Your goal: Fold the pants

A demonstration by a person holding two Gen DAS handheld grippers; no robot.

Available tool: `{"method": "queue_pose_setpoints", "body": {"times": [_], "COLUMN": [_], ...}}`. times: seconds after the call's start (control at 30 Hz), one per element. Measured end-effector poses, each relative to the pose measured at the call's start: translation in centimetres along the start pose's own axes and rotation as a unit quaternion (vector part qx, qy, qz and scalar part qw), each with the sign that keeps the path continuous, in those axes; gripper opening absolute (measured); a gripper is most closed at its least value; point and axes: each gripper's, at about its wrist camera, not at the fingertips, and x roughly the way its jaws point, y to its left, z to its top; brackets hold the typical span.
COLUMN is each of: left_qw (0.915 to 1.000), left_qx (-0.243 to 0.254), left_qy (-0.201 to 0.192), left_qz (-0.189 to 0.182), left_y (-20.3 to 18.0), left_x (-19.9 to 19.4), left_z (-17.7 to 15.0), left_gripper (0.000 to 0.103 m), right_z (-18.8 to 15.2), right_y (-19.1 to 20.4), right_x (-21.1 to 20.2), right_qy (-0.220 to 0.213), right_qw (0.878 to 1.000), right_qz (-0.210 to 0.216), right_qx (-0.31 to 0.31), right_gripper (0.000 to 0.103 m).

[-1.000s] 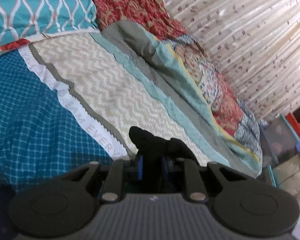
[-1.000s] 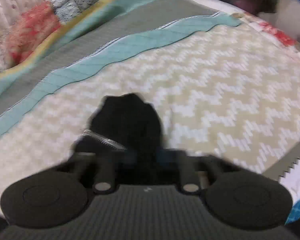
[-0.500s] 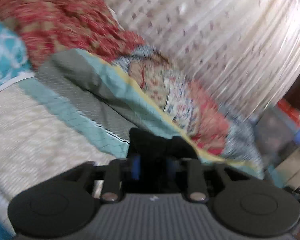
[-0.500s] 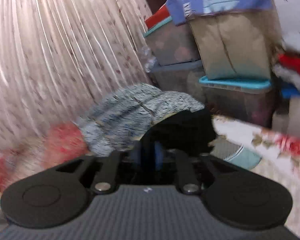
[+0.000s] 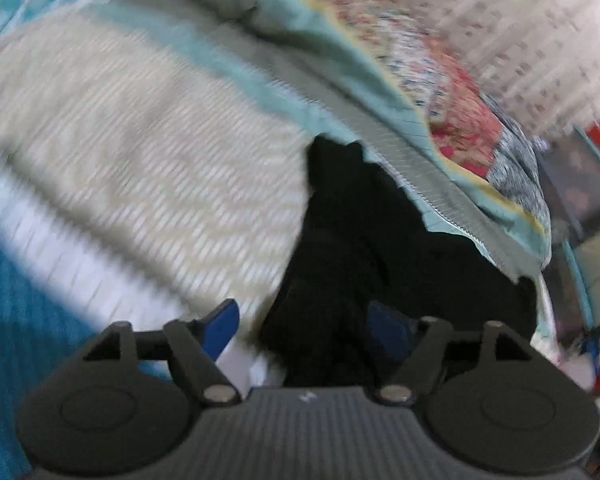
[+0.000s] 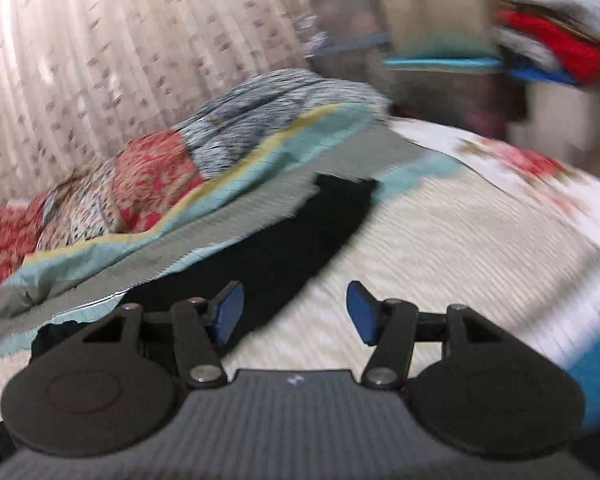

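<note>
The black pants (image 5: 364, 240) lie in a dark strip on the cream zigzag bedspread (image 5: 140, 140), their far end against a rumpled quilt. My left gripper (image 5: 306, 330) hovers over the near end, its jaws opening. Black cloth runs up between the blue pads (image 5: 220, 328), which do not press on it. In the right wrist view the pants (image 6: 300, 240) stretch away to the upper right. My right gripper (image 6: 296, 316) is also opening; its left pad (image 6: 228, 316) hangs over the cloth's edge, with mostly bare bedspread (image 6: 440, 260) between the fingers. Both views are motion-blurred.
A crumpled patchwork quilt (image 6: 160, 176) with a teal and grey border lies along the far side of the bed. A pale patterned curtain (image 6: 120, 40) hangs behind it. Stacked storage boxes and piled clothes (image 6: 440, 32) stand past the bed's end. A blue patterned sheet (image 5: 16, 320) covers the near side.
Both grippers were shut on bunched black cloth; both now stand apart and the pants lie spread on the bed. Both views swung back down toward the bedspread.
</note>
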Motion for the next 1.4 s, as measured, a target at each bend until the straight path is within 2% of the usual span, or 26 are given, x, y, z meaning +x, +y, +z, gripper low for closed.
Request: {"method": "queue_pose_setpoints", "body": {"times": [0.1, 0.17, 0.23, 0.3, 0.33, 0.37, 0.43, 0.5, 0.67, 0.8, 0.87, 0.9, 0.97, 1.0, 1.03, 1.07, 1.1, 1.13, 1.17, 1.23, 1.33, 1.4], "left_qw": [0.9986, 0.9972, 0.9958, 0.9956, 0.9956, 0.9945, 0.9924, 0.9934, 0.9873, 0.9853, 0.9857, 0.9849, 0.9806, 0.9789, 0.9783, 0.9783, 0.9781, 0.9779, 0.9776, 0.9780, 0.9788, 0.9788], "left_qx": [-0.047, -0.058, -0.064, -0.057, -0.050, -0.057, -0.089, -0.088, -0.126, -0.140, -0.142, -0.152, -0.182, -0.193, -0.198, -0.198, -0.200, -0.200, -0.200, -0.195, -0.189, -0.188], "left_qy": [0.010, 0.026, 0.047, 0.059, 0.069, 0.081, 0.071, 0.043, -0.016, -0.033, -0.036, -0.030, -0.012, -0.005, 0.001, 0.004, 0.004, 0.001, -0.003, -0.010, -0.015, -0.019], "left_qz": [-0.022, -0.039, -0.045, -0.045, -0.039, -0.033, -0.047, -0.058, -0.096, -0.093, -0.083, -0.078, -0.071, -0.068, -0.063, -0.059, -0.058, -0.060, -0.066, -0.074, -0.078, -0.079], "left_y": [1.1, 1.0, 0.2, -0.3, -0.6, -0.7, -0.2, 0.1, 3.0, 5.2, 6.2, 6.9, 8.1, 8.6, 8.9, 9.1, 9.2, 9.2, 9.1, 8.9, 8.4, 8.3], "left_x": [0.4, 1.8, 4.1, 5.8, 6.6, 7.1, 6.2, 3.8, -3.8, -7.6, -8.3, -8.1, -6.8, -6.3, -5.8, -5.5, -5.4, -5.3, -5.5, -5.9, -6.2, -6.1], "left_z": [-0.2, -0.6, -1.1, -1.8, -2.1, -2.3, -2.7, -2.7, -2.4, -3.1, -3.8, -4.2, -5.1, -5.4, -5.6, -5.6, -5.7, -5.6, -5.4, -5.0, -4.6, -4.7], "left_gripper": [0.082, 0.089, 0.088, 0.064, 0.029, 0.011, 0.010, 0.010, 0.009, 0.009, 0.009, 0.009, 0.009, 0.009, 0.009, 0.009, 0.009, 0.009, 0.009, 0.009, 0.009, 0.009], "right_z": [-3.0, -4.0, -5.4, -5.9, -6.3, -6.7, -7.9, -9.5, -12.5, -13.8, -13.8, -13.5, -12.5, -11.9, -11.3, -11.0, -10.7, -10.2, -9.6, -7.5, -4.1, -0.6], "right_y": [-2.6, -3.8, -5.3, -6.9, -7.7, -8.5, -9.8, -11.0, -14.1, -16.7, -17.0, -17.3, -17.9, -18.0, -18.3, -18.6, -18.7, -18.4, -18.1, -16.5, -14.2, -12.3], "right_x": [-3.5, -4.7, -6.1, -7.2, -7.8, -8.3, -9.0, -9.5, -7.8, -5.3, -4.9, -4.9, -4.6, -4.0, -3.2, -2.3, -1.9, -2.0, -2.5, -4.3, -6.8, -7.6], "right_qy": [-0.004, -0.008, -0.013, -0.024, -0.032, -0.037, -0.033, -0.026, -0.017, -0.011, -0.030, -0.038, -0.044, -0.034, -0.019, -0.008, -0.002, -0.007, -0.016, -0.048, -0.101, -0.135], "right_qw": [0.998, 0.994, 0.987, 0.977, 0.972, 0.966, 0.955, 0.944, 0.913, 0.881, 0.866, 0.864, 0.868, 0.874, 0.880, 0.884, 0.884, 0.886, 0.892, 0.910, 0.923, 0.934], "right_qz": [-0.020, -0.039, -0.082, -0.118, -0.126, -0.132, -0.148, -0.154, -0.130, -0.103, -0.095, -0.087, -0.090, -0.104, -0.107, -0.101, -0.097, -0.104, -0.111, -0.122, -0.092, -0.071], "right_qx": [0.060, 0.098, 0.137, 0.175, 0.197, 0.220, 0.257, 0.292, 0.386, 0.461, 0.490, 0.495, 0.487, 0.474, 0.463, 0.456, 0.456, 0.452, 0.438, 0.394, 0.359, 0.324], "right_gripper": [0.060, 0.060, 0.060, 0.061, 0.061, 0.061, 0.061, 0.061, 0.062, 0.063, 0.063, 0.063, 0.063, 0.058, 0.031, 0.012, 0.007, 0.007, 0.007, 0.007, 0.007, 0.007]}}
